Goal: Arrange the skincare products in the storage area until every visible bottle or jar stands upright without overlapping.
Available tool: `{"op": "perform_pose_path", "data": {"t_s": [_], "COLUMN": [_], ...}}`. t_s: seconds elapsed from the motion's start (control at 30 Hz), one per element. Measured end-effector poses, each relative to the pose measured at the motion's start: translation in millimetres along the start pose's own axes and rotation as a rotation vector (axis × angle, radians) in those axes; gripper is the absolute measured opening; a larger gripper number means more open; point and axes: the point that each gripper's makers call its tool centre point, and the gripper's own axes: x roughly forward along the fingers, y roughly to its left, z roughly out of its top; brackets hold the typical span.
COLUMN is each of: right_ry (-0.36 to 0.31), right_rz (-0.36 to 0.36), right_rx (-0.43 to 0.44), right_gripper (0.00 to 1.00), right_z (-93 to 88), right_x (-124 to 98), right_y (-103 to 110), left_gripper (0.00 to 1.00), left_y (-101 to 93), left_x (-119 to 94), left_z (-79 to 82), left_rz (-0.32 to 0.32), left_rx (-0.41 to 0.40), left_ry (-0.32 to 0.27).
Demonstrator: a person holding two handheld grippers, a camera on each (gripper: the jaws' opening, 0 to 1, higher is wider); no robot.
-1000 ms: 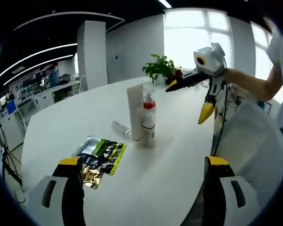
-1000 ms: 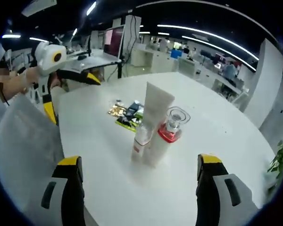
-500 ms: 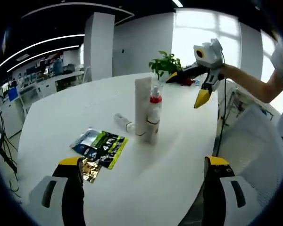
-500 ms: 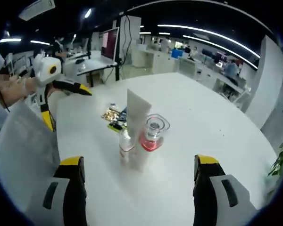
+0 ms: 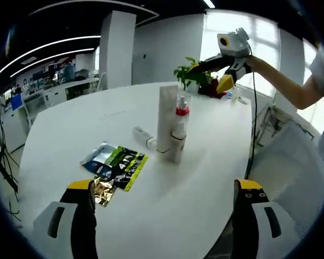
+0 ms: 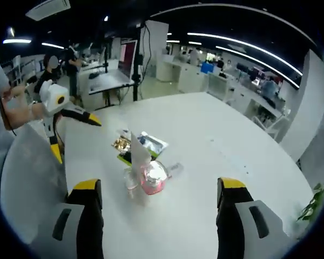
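Both grippers, left (image 5: 161, 216) and right (image 6: 155, 216), gape released over the round white table (image 5: 205, 178); tall white tube (image 5: 166, 121) touches red-collared clear pump bottle (image 5: 179, 135) mid-table

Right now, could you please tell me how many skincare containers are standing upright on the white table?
2: the tall white tube and the red-collared clear pump bottle beside it. A small white bottle lies flat behind.

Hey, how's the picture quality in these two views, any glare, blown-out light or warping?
Left gripper view: the window behind the right hand-held gripper is blown out white, the white table bright. Right gripper view: ceiling light strips bow into arcs from fisheye distortion, and the red-capped bottle looks squat, seen from above.
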Motion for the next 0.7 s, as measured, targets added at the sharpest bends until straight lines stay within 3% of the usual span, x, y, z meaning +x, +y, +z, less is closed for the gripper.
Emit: {"op": "perform_pose_path", "data": {"t_s": [0.3,0.7], "right_ry": [-0.021,-0.003], "right_rz": [0.015,0.056], "right_rx": [-0.050,-0.077], "right_gripper": [0.73,0.57], "right_z": [40.6,68.1], "right_x": [3,36], "right_y": [-19,-32], "left_gripper": [0.99,0.99], "left_y": [0.4,2.4], "left_x": [-1,-5], "left_z": [2.1,-3.8], "left_rz": [0.004,0.011], "left_rx": [-0.012,-0.033], "left_ry": [-0.026,-0.044]}}
